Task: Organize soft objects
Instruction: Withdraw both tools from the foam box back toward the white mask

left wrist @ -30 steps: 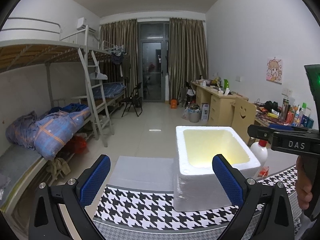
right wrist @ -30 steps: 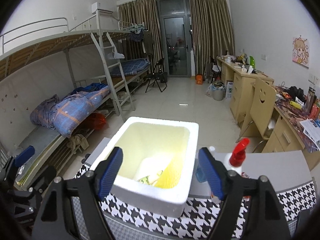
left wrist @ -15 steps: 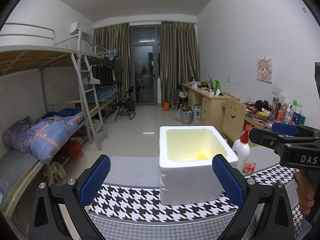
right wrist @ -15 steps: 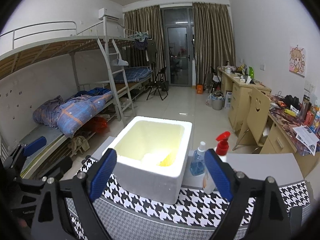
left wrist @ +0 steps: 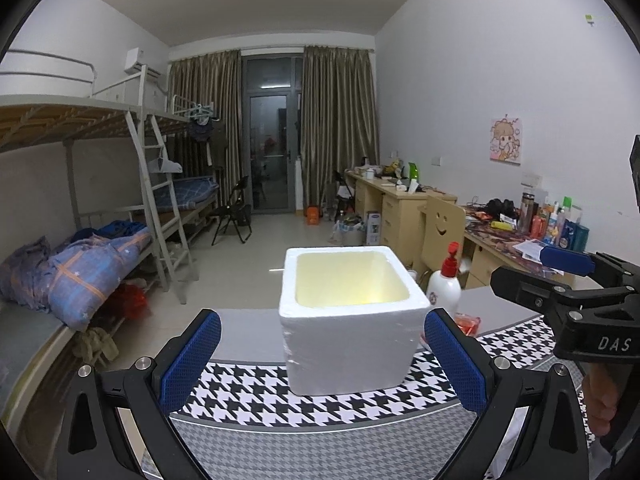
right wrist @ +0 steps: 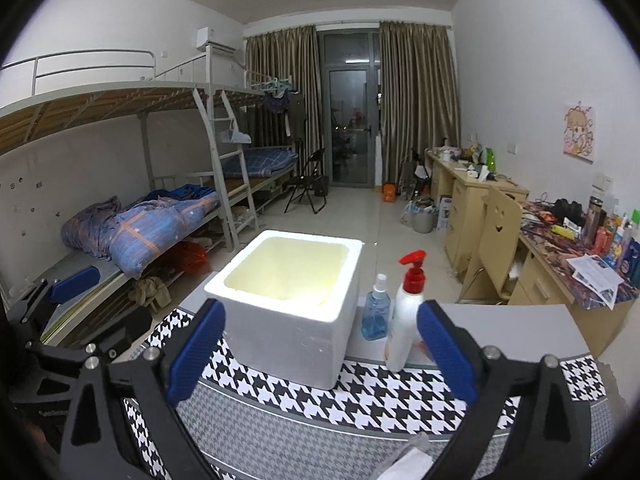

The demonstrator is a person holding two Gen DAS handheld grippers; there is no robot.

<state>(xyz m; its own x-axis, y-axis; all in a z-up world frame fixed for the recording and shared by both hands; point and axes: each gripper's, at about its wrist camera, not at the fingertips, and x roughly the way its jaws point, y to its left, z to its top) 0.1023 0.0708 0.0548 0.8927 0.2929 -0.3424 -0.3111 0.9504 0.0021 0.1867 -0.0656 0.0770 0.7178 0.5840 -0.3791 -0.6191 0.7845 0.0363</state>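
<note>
- Your left tongs point(left wrist: 322, 362) stand wide apart, blue pads point(left wrist: 191, 356) clear of everything, nothing between them.
- Your right tongs point(right wrist: 320, 356) are spreading wider at this moment, and nothing sits between their pads point(right wrist: 446, 350).
- The white foam box point(left wrist: 348, 320) stands upright on the houndstooth cloth point(left wrist: 248, 390) that covers the worktop point(right wrist: 516, 326); it lies ahead of both pairs of tongs, apart from each.
- Seen along your left tongs, the box sits between the two fingers' lines, nearer the right pad but not touching it.
- Seen along your right tongs, the box lies ahead and slightly left of centre, its near corner just beyond the left pad.
- The box's inside glows pale yellow; from these angles you cannot tell what soft things lie in it.
- A white bottle with a red pump point(right wrist: 406, 312) stands just beside the box on its right, and a small blue spray bottle point(right wrist: 376, 312) stands between the two, a little further back.
- A crumpled white item point(right wrist: 408, 462) shows at the bottom edge below your right tongs; what it is cannot be told.
- Your right tongs appear at the right edge of the left view, held by a hand point(left wrist: 600, 404).
</note>
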